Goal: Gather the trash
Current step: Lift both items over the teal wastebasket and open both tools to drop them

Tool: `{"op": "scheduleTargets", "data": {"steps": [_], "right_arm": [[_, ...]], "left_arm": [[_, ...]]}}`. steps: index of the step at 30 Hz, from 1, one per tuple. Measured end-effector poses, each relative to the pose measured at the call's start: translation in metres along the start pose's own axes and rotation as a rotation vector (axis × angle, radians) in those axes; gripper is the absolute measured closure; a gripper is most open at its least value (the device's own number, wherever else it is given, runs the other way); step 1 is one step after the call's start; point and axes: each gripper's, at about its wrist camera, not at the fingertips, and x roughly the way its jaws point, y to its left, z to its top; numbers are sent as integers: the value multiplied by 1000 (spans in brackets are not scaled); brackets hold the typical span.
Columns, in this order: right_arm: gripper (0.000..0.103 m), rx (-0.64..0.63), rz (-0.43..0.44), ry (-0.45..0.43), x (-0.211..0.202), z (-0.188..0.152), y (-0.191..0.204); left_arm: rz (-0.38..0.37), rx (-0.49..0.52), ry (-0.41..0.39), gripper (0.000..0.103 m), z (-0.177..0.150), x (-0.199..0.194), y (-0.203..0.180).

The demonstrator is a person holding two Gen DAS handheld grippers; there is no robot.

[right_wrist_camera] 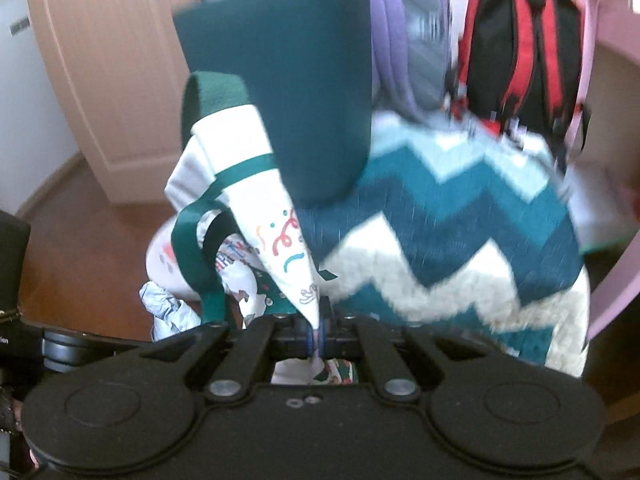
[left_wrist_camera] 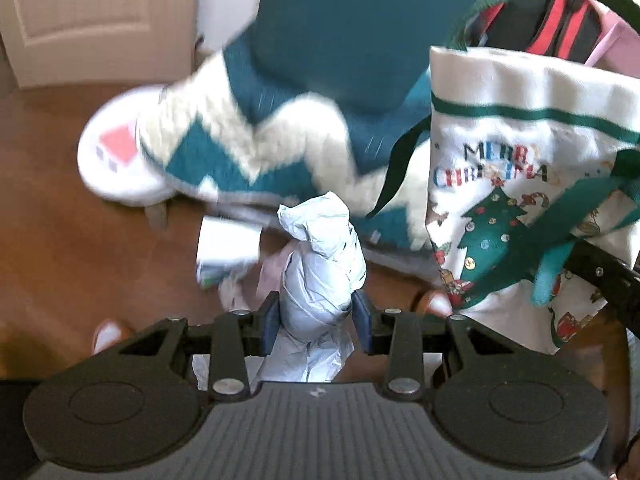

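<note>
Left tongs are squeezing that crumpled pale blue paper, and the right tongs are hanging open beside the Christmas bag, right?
Not quite. The left tongs do squeeze the crumpled pale blue paper, but the right tongs are shut, pinching the Christmas bag by its fabric, as the right wrist view shows.

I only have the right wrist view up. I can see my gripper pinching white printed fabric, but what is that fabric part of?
Observer: The left wrist view shows it whole: a white tote bag printed "Merry Christmas" with a green tree, and the right gripper is shut on its edge.
Operator: And what is the left gripper doing?
Observer: The left gripper is shut on a crumpled pale blue paper wad.
Operator: Any other trash down there?
Observer: Beside the wad on the brown floor lies a white paper cup on its side, with more crumpled scraps next to it.
</note>
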Motion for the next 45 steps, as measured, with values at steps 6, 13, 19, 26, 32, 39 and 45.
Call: {"op": "scheduleTargets", "data": {"steps": [6, 13, 19, 26, 32, 39, 45], "right_arm": [[100, 6, -16, -124, -39, 63, -2], [100, 40, -30, -248, -68, 135, -5], [100, 77, -24, -327, -80, 200, -5], [100, 82, -15, -355, -62, 251, 7], [100, 101, 4, -320, -20, 278, 15], [100, 75, -17, -221, 45, 285, 14], [100, 29, -35, -137, 88, 281, 12]], "left_arm": [[-42, 44, -161, 66, 52, -60, -20], [-63, 98, -334, 66, 123, -116, -45], [-60, 120, -447, 66, 185, -158, -65], [-55, 112, -500, 66, 251, -179, -76], [-28, 128, -490, 66, 299, -151, -79], [6, 121, -407, 66, 317, -101, -68], [32, 150, -343, 66, 330, -58, -63]]}}
